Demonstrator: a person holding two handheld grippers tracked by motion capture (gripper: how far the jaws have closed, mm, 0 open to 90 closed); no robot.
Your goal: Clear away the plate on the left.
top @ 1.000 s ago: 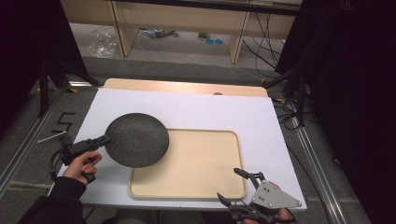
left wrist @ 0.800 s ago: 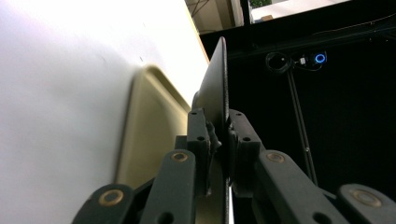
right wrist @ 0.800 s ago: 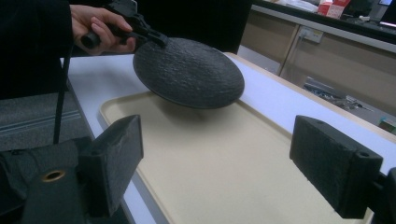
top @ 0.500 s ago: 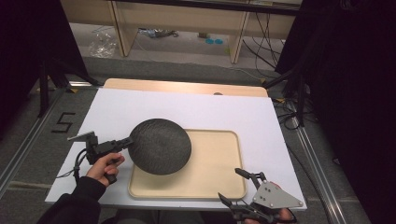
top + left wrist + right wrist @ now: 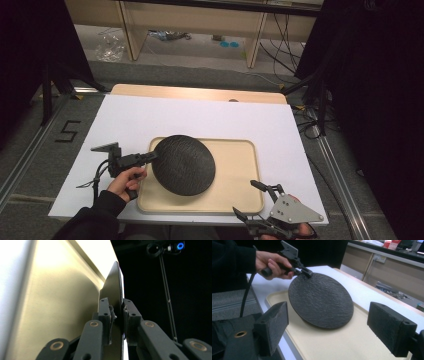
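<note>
My left tool (image 5: 150, 156) is clenched on the near-left rim of the dark round plate (image 5: 183, 164); in the left gripper view the two pads (image 5: 128, 315) pinch the thin edge from both sides, though the jaws have just been easing apart a little with the rim between them, so I judge the grip is loosening and I should not trust it for long. The plate sits tilted over the left part of the pale tray (image 5: 240, 170), its far edge low on or just above the tray floor and its held edge raised; from the right gripper view I cannot tell for certain whether the low edge already touches. To do this step well, I would lower the held edge slowly until the plate lies flat inside the tray's raised rim, keep it clear of that rim on the left, and only then release fully and back the tool straight out along the worktop (image 5: 125, 120) so the pads do not drag the plate. My right tool (image 5: 252, 200) hangs released at the near-right corner of the tray, its jaws wide apart with nothing between them, well apart from the plate and out of the way.
</note>
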